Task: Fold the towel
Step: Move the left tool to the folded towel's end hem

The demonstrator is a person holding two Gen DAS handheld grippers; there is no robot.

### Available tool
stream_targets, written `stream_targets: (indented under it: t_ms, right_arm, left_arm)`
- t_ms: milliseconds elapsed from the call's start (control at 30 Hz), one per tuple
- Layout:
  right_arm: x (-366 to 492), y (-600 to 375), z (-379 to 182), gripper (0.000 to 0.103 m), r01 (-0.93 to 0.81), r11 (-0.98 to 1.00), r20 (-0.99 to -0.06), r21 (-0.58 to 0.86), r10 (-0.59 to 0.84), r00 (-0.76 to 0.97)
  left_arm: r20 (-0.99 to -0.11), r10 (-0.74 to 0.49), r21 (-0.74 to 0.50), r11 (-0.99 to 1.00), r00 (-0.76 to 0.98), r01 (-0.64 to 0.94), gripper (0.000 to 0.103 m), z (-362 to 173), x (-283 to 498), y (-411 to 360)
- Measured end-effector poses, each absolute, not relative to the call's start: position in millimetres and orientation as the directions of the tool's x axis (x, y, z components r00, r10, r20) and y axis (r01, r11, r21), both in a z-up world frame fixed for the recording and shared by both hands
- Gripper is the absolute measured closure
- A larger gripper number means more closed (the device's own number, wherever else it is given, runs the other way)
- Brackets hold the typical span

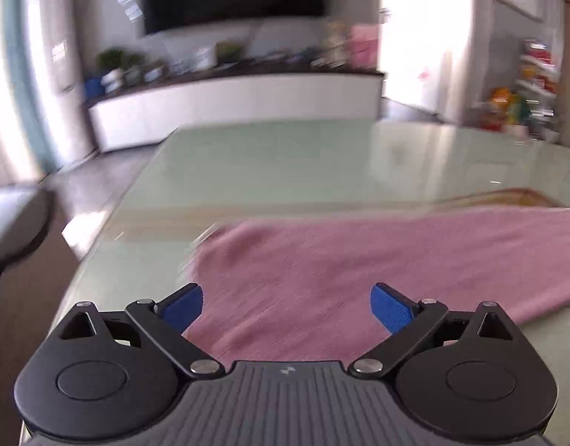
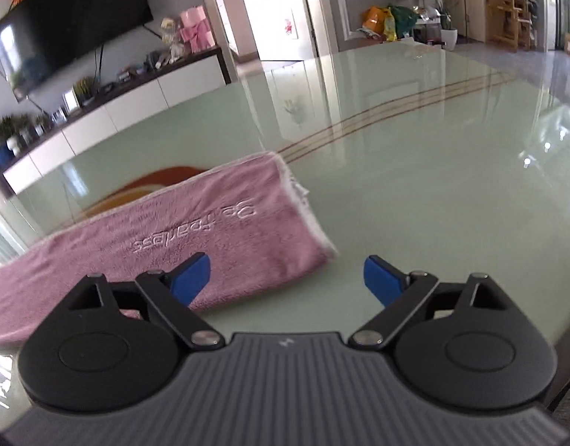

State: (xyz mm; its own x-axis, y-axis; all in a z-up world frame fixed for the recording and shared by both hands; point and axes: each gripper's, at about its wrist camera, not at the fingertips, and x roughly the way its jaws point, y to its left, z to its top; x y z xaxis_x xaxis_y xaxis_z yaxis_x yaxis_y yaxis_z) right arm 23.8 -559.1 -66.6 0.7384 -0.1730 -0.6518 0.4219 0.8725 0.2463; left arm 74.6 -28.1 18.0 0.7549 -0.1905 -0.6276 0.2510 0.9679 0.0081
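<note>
A pink towel (image 1: 359, 271) lies folded into a long strip on the pale green glass table (image 1: 266, 156). In the left wrist view my left gripper (image 1: 286, 306) hangs open just above the towel's left end, nothing between its blue pads. In the right wrist view the same towel (image 2: 180, 230) shows embossed lettering, and its white-edged right end lies towards the table's middle. My right gripper (image 2: 286, 278) stands open over the towel's near right corner; its left pad is above the cloth, its right pad above bare glass (image 2: 415, 193).
Brown curved lines (image 2: 396, 107) run across the glass. Behind the table stand a white low cabinet (image 1: 229, 104) with plants and boxes and a dark wall screen (image 2: 73, 26). A shelf with coloured bags (image 2: 389, 18) is at the far right. The table's left edge (image 1: 99, 245) drops to dark floor.
</note>
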Motion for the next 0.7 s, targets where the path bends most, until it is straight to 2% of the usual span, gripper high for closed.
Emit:
stream_targets:
  t_ms: [167, 267, 400, 633, 700]
  right_arm:
    - [10, -570, -53, 0.012, 0.445, 0.835, -0.671, 0.324, -0.129, 0.73]
    - [3, -575, -45, 0.012, 0.442, 0.82, -0.675, 0.362, -0.096, 0.731]
    - [-4, -577, -39, 0.013, 0.406, 0.841, -0.663, 0.358, -0.077, 0.745]
    - [2, -595, -48, 0.032, 0.406, 0.817, -0.673, 0.409, -0.03, 0.739]
    - [3, -598, -48, 0.042, 0.414, 0.811, -0.675, 0.414, -0.033, 0.737]
  left_arm:
    - [-0.643, -0.514, -0.088, 0.787, 0.568, 0.611, 0.005, 46, 113, -136]
    - [-0.676, -0.605, -0.067, 0.617, 0.419, 0.784, 0.005, 53, 131, -211]
    - [-0.732, -0.622, 0.016, 0.393, 0.278, 0.919, 0.007, 56, 149, -302]
    - [-0.83, -0.554, 0.056, 0.026, 0.06, 0.998, 0.019, 42, 190, -432]
    - [-0.852, -0.523, 0.054, -0.029, 0.031, 0.998, 0.025, 32, 204, -453]
